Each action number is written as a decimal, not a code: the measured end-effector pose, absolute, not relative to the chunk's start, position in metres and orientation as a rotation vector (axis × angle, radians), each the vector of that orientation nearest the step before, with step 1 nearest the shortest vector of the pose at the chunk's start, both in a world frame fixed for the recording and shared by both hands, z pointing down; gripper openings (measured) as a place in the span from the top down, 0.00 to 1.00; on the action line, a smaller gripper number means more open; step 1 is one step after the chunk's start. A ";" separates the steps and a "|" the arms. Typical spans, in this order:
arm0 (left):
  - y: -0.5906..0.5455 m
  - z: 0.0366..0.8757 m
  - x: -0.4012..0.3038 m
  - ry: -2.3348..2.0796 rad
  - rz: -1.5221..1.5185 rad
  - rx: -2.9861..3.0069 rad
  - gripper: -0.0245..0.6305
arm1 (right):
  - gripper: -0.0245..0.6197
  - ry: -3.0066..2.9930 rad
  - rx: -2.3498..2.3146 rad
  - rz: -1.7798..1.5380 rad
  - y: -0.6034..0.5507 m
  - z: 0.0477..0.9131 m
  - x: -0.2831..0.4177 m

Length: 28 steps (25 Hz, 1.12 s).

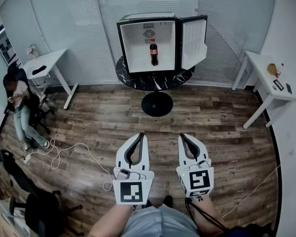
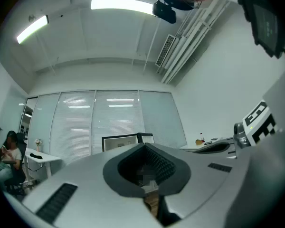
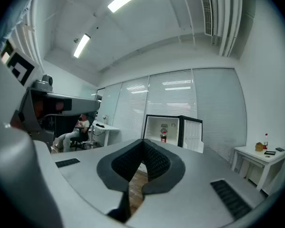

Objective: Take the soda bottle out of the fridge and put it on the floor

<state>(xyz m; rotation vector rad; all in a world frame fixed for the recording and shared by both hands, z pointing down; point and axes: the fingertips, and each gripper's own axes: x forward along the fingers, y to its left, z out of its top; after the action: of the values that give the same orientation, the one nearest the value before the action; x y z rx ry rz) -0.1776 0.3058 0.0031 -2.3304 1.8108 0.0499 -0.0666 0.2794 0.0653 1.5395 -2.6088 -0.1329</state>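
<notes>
I'm at the approach: left gripper (image 1: pixel 140 134) and right gripper (image 1: pixel 183 135) closed, empty. The dark, red-labelled plastic soda bottle (image 1: pixel 153 53) stands well ahead in the open black fridge (image 1: pixel 137 39); I must advance and open.

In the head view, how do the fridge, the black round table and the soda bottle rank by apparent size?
Largest to smallest:
1. fridge, door open
2. table, partly hidden under the fridge
3. bottle, standing inside the fridge
</notes>
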 end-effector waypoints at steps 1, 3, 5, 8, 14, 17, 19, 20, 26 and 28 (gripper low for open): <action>0.306 0.003 -0.176 1.811 0.054 -2.329 0.94 | 0.95 -2.608 1.540 -0.134 0.279 0.066 -0.064; 0.306 0.004 -0.171 1.810 0.059 -2.325 0.94 | 0.94 -2.604 1.539 -0.132 0.278 0.067 -0.060; 0.307 0.006 -0.164 1.805 0.050 -2.322 0.94 | 0.94 -2.600 1.537 -0.126 0.279 0.067 -0.054; 0.307 0.009 -0.154 1.816 0.038 -2.318 0.94 | 0.94 -2.630 1.516 -0.126 0.280 0.068 -0.044; 0.305 0.025 -0.148 1.858 -0.004 -2.297 0.94 | 0.94 -2.670 1.487 -0.073 0.271 0.085 -0.032; 0.299 0.032 -0.155 1.887 -0.025 -2.289 0.94 | 0.94 -2.665 1.481 -0.055 0.262 0.092 -0.033; 0.290 0.036 -0.163 1.911 -0.023 -2.286 0.94 | 0.94 -2.655 1.490 -0.060 0.251 0.094 -0.035; 0.284 0.038 -0.168 1.926 -0.017 -2.283 0.94 | 0.94 -2.646 1.494 -0.065 0.244 0.096 -0.036; 0.234 0.056 -0.198 1.967 -0.038 -2.274 0.94 | 0.94 -2.544 1.554 -0.055 0.187 0.107 -0.042; 0.211 0.061 -0.208 1.975 -0.036 -2.285 0.94 | 0.94 -2.529 1.575 -0.040 0.164 0.108 -0.049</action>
<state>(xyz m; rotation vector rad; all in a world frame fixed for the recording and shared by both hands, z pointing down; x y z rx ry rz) -0.2078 0.2111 0.0610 -2.2850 1.9750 -0.0360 -0.0487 0.1642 0.1084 1.5754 -2.5288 -0.0399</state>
